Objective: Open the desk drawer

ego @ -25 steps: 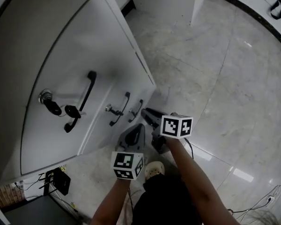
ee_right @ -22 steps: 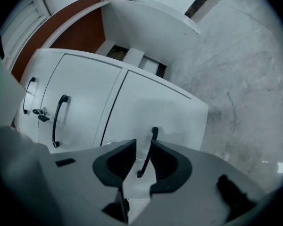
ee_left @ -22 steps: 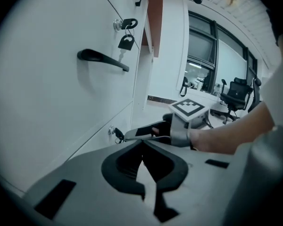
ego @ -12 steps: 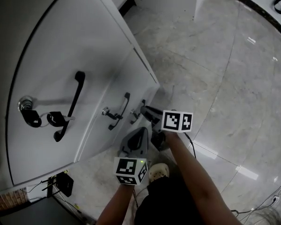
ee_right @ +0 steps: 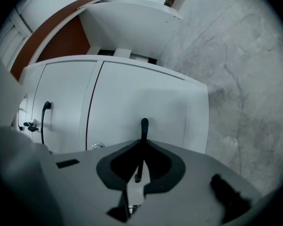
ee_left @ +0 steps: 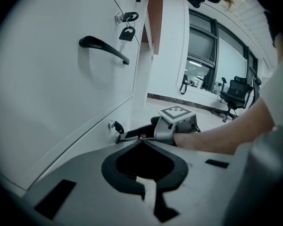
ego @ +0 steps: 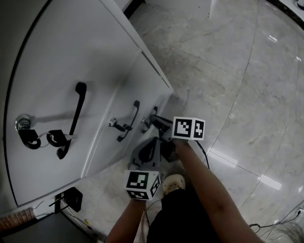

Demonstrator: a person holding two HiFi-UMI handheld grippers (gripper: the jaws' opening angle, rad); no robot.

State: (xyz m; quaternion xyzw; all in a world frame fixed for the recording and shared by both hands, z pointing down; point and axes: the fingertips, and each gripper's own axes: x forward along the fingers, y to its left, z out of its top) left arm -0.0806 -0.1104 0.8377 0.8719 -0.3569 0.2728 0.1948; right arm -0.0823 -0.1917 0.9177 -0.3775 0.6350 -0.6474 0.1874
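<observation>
Although the right gripper had just been closing its jaws and pinched the slim black bar handle of the lowest drawer in the white desk pedestal, that drawer front sat flush with the front beside it, apparently not yet pulled. Near the handle, the left gripper hung pressed together and empty. The outward pull was left to do.

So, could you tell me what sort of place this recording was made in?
Most likely an office: a white drawer unit with keys left in it, a black office chair, and tall windows along the far wall.
</observation>
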